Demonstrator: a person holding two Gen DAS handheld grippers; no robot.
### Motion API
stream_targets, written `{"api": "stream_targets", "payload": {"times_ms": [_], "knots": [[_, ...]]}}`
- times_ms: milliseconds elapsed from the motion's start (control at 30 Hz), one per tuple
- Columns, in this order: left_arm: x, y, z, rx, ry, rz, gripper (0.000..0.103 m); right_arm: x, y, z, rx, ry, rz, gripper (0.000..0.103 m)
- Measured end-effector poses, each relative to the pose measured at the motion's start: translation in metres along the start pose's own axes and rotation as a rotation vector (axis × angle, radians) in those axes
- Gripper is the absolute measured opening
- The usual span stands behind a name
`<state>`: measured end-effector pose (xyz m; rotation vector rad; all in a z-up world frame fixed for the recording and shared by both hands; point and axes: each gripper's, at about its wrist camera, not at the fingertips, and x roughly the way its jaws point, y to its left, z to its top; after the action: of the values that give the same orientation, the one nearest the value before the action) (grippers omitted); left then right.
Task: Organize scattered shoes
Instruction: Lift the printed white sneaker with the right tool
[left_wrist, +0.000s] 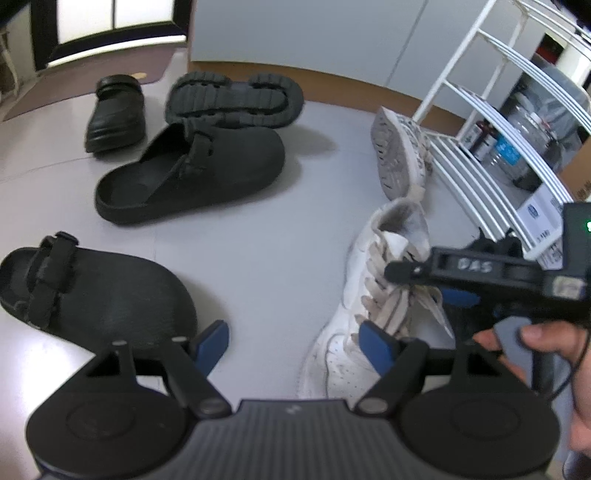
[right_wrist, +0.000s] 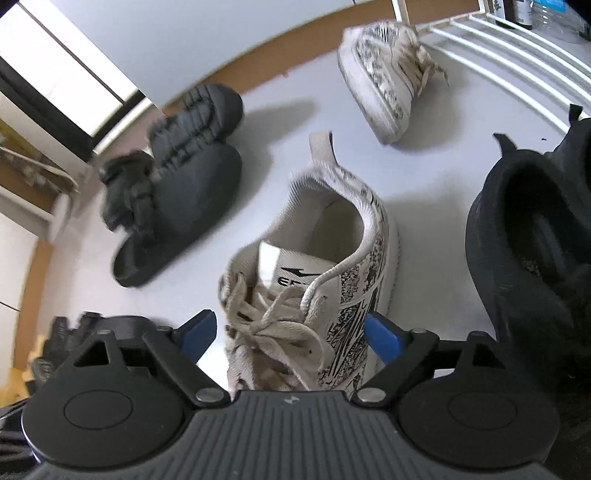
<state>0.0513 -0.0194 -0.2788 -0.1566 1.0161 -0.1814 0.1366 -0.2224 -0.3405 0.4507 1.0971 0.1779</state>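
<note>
A white sneaker with black print (right_wrist: 317, 266) stands upright on the pale floor, heel away from me, between the blue pads of my right gripper (right_wrist: 290, 336), which is open around its laced front. The left wrist view shows the same sneaker (left_wrist: 354, 306) with the right gripper over its laces. Its mate (right_wrist: 380, 81) lies on its side near the white rack (right_wrist: 517, 55). My left gripper (left_wrist: 295, 343) hangs open over bare floor, holding nothing. Close to its left finger lies a black strap sandal (left_wrist: 96, 291).
A matte black clog (left_wrist: 192, 173) lies mid-floor with another upturned, sole showing (left_wrist: 232, 99), behind it. A glossy black clog (left_wrist: 114, 114) sits by the doormat. A black shoe (right_wrist: 535, 240) stands just right of the sneaker. Bottles and boxes stand behind the rack (left_wrist: 498, 129). A hand (left_wrist: 535, 339) grips the right tool.
</note>
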Motion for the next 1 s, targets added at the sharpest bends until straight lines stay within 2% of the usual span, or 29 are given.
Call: {"api": "stream_targets", "payload": {"times_ms": [133,267,433,700,900,1000], "knots": [[-0.003,0.006,0.001,-0.027,-0.017,0.008,0.080,0.012,0.019,-0.002,-0.081,0.014,-0.052,0.098],[-0.003,0.012,0.001,-0.045,-0.013,0.014,0.080,0.027,0.027,-0.007,-0.177,0.060,-0.124,0.097],[-0.004,0.017,0.001,-0.065,-0.020,0.031,0.080,0.024,0.020,-0.014,-0.213,0.042,-0.099,0.090],[-0.003,0.014,0.002,-0.064,-0.018,0.027,0.080,0.010,0.013,-0.022,-0.248,0.062,-0.078,0.080],[-0.001,0.010,0.002,-0.063,-0.015,0.029,0.080,0.005,0.012,-0.025,-0.276,0.070,-0.081,0.079],[0.000,0.008,0.003,-0.058,-0.015,0.029,0.080,0.004,0.017,-0.029,-0.323,0.061,-0.089,0.084]]}}
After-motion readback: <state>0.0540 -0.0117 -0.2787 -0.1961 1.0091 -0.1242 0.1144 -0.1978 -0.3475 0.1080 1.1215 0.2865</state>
